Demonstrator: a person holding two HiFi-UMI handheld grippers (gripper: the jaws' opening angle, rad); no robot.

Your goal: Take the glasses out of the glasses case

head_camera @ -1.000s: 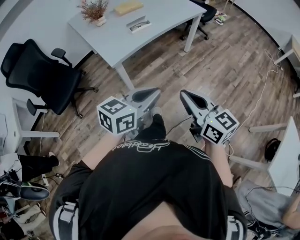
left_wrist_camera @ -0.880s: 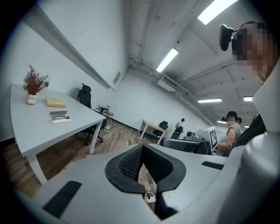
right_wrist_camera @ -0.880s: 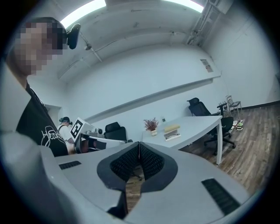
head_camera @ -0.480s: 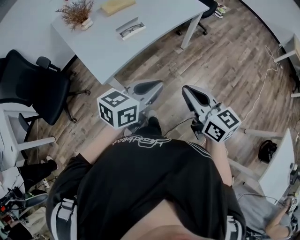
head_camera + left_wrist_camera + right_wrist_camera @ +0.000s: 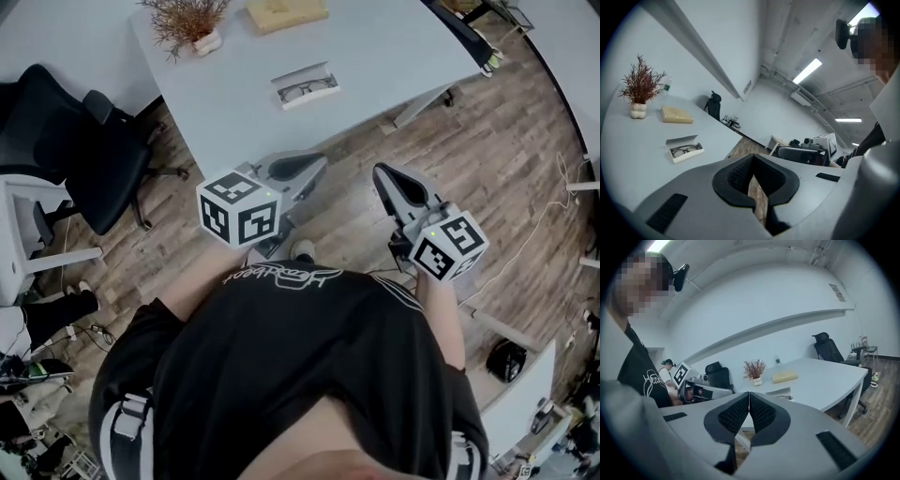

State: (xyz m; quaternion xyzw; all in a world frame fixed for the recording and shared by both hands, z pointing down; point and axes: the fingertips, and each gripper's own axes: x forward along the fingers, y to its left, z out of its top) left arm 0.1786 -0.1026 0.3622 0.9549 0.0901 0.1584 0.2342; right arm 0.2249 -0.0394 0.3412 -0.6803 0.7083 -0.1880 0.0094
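The task has hardly begun. The case (image 5: 306, 86) lies open on the bench (image 5: 394, 52) with the glasses (image 5: 309, 90) inside it, untouched. Both grippers hang over the floor (image 5: 506, 141), well short of the case, and the bench's near edge runs between them and it.

The left gripper (image 5: 296, 171) is clenched on nothing: its own view shows the pads meeting at the tips, with only floor behind them. The right gripper (image 5: 395, 184) is likewise closed and empty.

Everything is left to do. The grippers must be brought to the case and at least one opened. The case will probably need steadying with one gripper while the other lifts the glasses clear.

The case sits a little in from the bench edge, with bare top on every side of it. A plant (image 5: 190, 22) beyond and left of the case and a tan block (image 5: 286, 11) beyond the case are both well apart from it. A chair (image 5: 80, 141) stands far left of the case, off the bench. The approach looks open, provided the grippers pass above the edge nearest the case.
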